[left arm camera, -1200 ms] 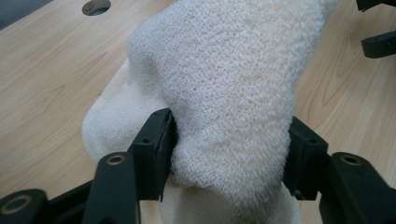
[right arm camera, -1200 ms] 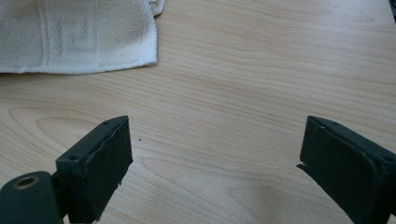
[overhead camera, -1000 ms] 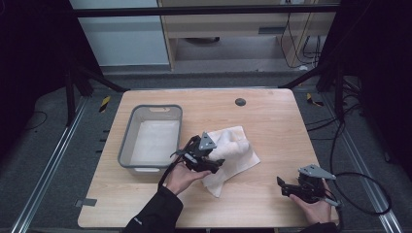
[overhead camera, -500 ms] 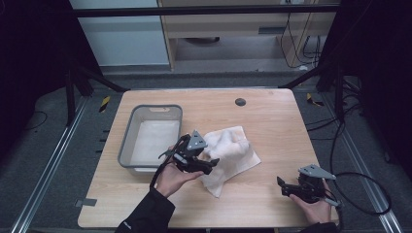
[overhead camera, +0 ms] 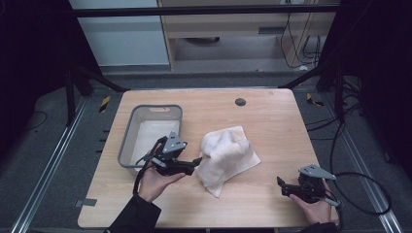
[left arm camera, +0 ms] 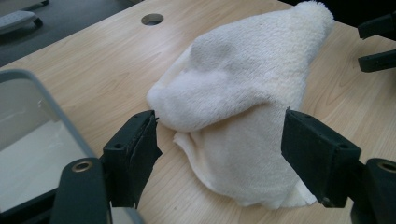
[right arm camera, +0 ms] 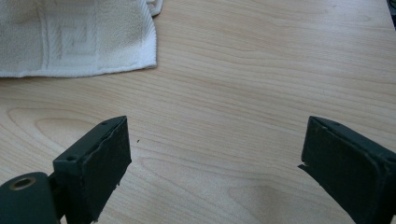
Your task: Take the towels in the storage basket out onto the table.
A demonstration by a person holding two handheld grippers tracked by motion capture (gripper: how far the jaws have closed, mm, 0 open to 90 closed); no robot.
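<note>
Two hand-held grippers sit low over a wooden counter (overhead camera: 272, 116). The left hand-held gripper (overhead camera: 197, 161) is near the middle, its jaws spread wide and pointing right at a crumpled white towel (overhead camera: 226, 155); in the left gripper view the towel (left arm camera: 243, 116) bulges up between the two jaws, one jaw just beside its left fold, the other at its right side, and I cannot tell whether either pad touches the cloth. The towel lies in a heap at the centre of the counter. A grey bin (overhead camera: 127, 145) stands at the left, just beside the left hand (overhead camera: 155, 179). The right hand-held gripper (overhead camera: 282, 186) is at the near right corner, well apart from the towel, jaws wide and empty over bare wood. A round hole (overhead camera: 240, 102) marks the far side.
</note>
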